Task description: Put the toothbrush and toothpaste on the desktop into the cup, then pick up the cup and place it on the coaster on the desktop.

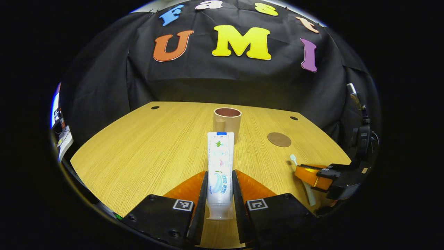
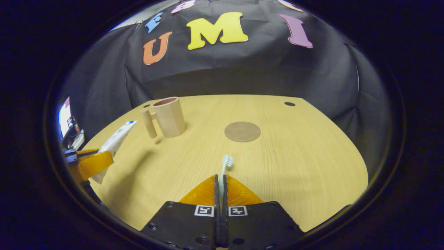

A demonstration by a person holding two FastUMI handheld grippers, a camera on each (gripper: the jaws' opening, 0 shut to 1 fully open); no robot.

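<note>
The left gripper (image 1: 220,187) is clenched on a white plastic toothpaste tube (image 1: 219,170), both fingers pressing its sides near the clear cap end, which points back toward the camera. The tube's flat crimped end, edged in blue, points toward the far edge of the light wooden desktop (image 1: 145,146). In the right gripper view the same tube (image 2: 114,144) is seen lifted and tilted above the desktop's left edge, held in the left gripper (image 2: 91,164).

The right gripper (image 2: 220,185) is closed tight on a pale slim toothbrush (image 2: 224,168), gripping its handle so that the bristled head sticks out forward over the desktop's near middle. From the left gripper view the right gripper (image 1: 312,175) sits near the desktop's right edge, with the toothbrush (image 1: 301,172) crossing between its fingers, head toward the far side and handle toward the near edge.

A beige cylindrical cup with a side handle (image 1: 227,121) stands upright on the desktop toward the far edge, its reddish-brown inside showing at the rim. In the right gripper view the cup (image 2: 169,116) stands toward the far left corner. A round, flat brown coaster (image 1: 279,139) lies just to the right of the cup, apart from it, and appears near the middle of the desktop in the right gripper view (image 2: 242,131).
</note>
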